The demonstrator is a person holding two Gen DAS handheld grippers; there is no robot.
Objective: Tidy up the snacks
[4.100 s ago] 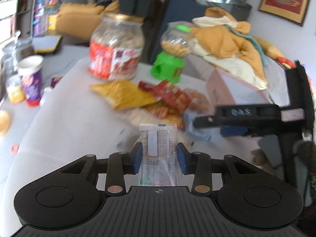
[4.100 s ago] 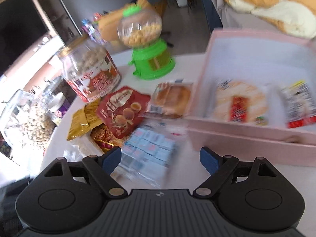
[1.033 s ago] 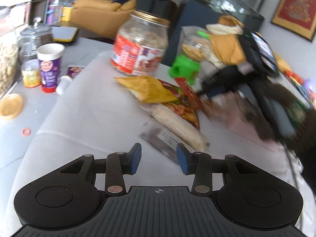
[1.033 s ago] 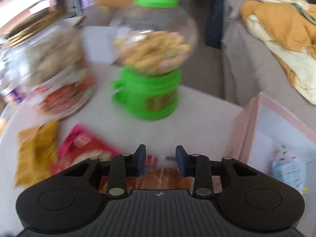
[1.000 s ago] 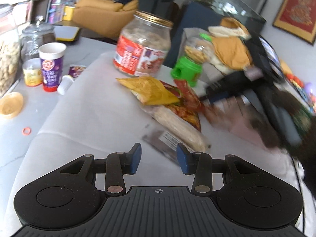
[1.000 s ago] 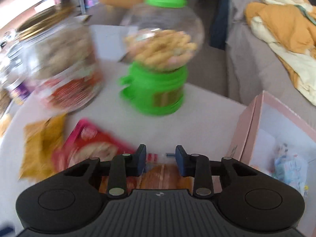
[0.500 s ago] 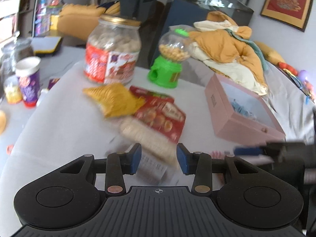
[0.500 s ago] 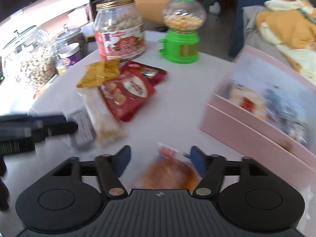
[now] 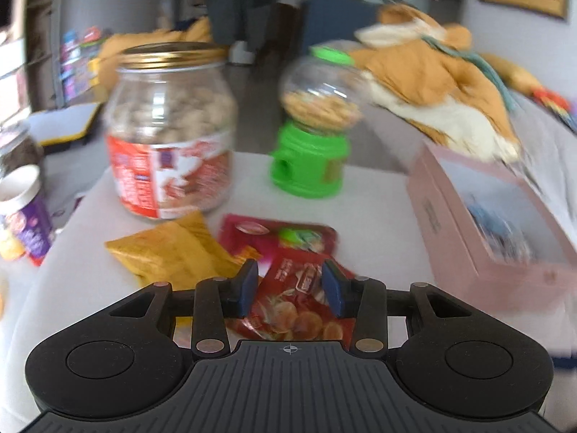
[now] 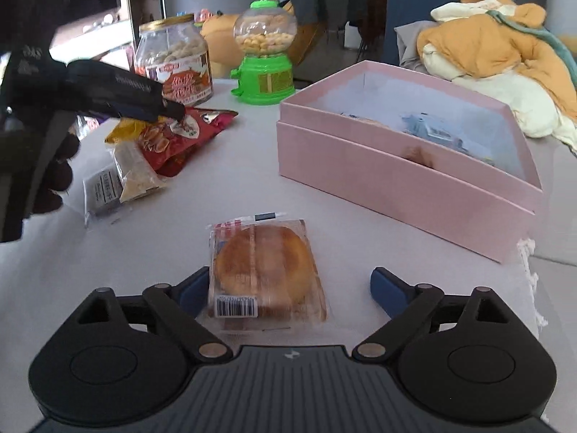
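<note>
My right gripper (image 10: 290, 290) is open, its jaws wide apart around a wrapped round bread (image 10: 265, 270) that lies on the white table. The pink box (image 10: 396, 169) stands to the right with several snack packets inside. My left gripper (image 9: 290, 288) hovers open over a red snack bag (image 9: 299, 299); its jaws are partly apart above the bag's top end. In the right wrist view the left gripper (image 10: 169, 110) reaches over the same red bag (image 10: 173, 137). A yellow bag (image 9: 169, 252) lies just left of it.
A big peanut jar (image 9: 169, 144) and a green candy dispenser (image 9: 313, 122) stand at the table's back. A pale cracker pack (image 10: 135, 169) and a grey sachet (image 10: 102, 189) lie left of the bread. A purple cup (image 9: 25, 213) stands far left. A sofa with blankets (image 10: 505, 61) lies behind.
My left gripper has moved forward over the red bag. My right gripper has pulled back, opened wider and let the bread down on the table.
</note>
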